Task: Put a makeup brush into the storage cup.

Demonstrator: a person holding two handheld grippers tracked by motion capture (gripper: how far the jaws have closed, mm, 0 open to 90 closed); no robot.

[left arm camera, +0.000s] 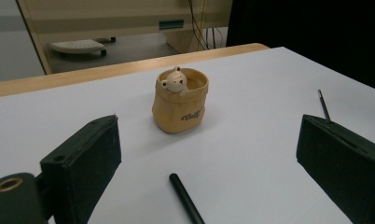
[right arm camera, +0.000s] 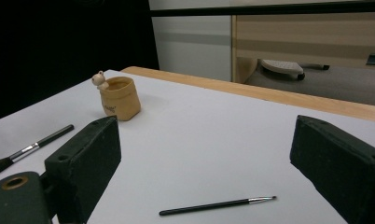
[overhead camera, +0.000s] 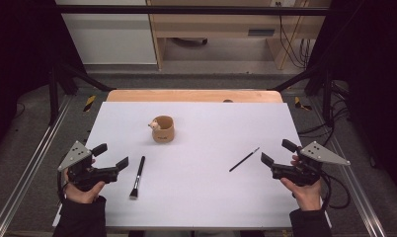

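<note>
High view: the left claw [overhead camera: 110, 156] is spread wide near the counter's [overhead camera: 196, 197] left edge, just beside the flat brush [overhead camera: 137, 177], which lies handle-away toward the cup [overhead camera: 163, 129]. The right claw [overhead camera: 275, 153] is equally spread near the right edge, close to the thin brush [overhead camera: 244, 159]. Each claw should probably take its own brush mid-handle, with jaws set across the shaft, not along it. The middle of the counter is bare, so there is free room to carry both to the cup.

Left gripper view: the flat brush's handle [left arm camera: 185, 198] lies low between the jaws; the cup [left arm camera: 180, 106] stands ahead, well apart.

Right gripper view: the thin brush [right arm camera: 217, 205] lies crosswise between the open jaws; a wrist turn seems needed to pinch it squarely. The cup [right arm camera: 119, 98] sits toward the far edge.
</note>
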